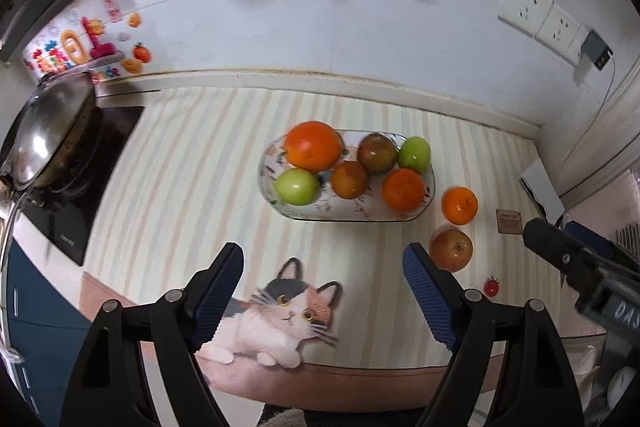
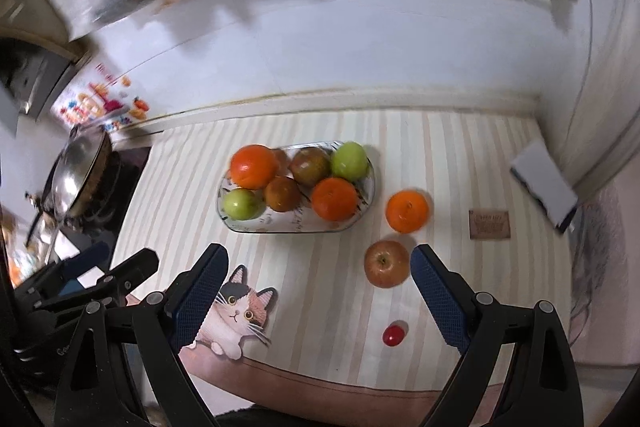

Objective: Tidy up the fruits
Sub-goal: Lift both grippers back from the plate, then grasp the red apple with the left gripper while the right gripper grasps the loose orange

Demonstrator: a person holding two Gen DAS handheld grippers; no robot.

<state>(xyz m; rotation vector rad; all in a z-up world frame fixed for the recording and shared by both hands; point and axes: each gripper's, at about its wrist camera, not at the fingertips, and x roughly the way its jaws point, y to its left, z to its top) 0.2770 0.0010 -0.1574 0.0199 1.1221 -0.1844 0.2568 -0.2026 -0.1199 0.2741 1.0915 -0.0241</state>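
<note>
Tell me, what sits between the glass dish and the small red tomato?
The red apple, resting on the striped mat about midway; the right claw's view shows it clearly.

Soft, even indoor light falls from above, bright on the white wall [image 1: 360, 27]. Fruit casts faint shadows on the striped surface [image 1: 200, 167]. A glare spot sits on the wok lid [image 1: 44, 143]. Fisheye bending darkens the corners. The right wrist view is smeared, especially along its top.
</note>
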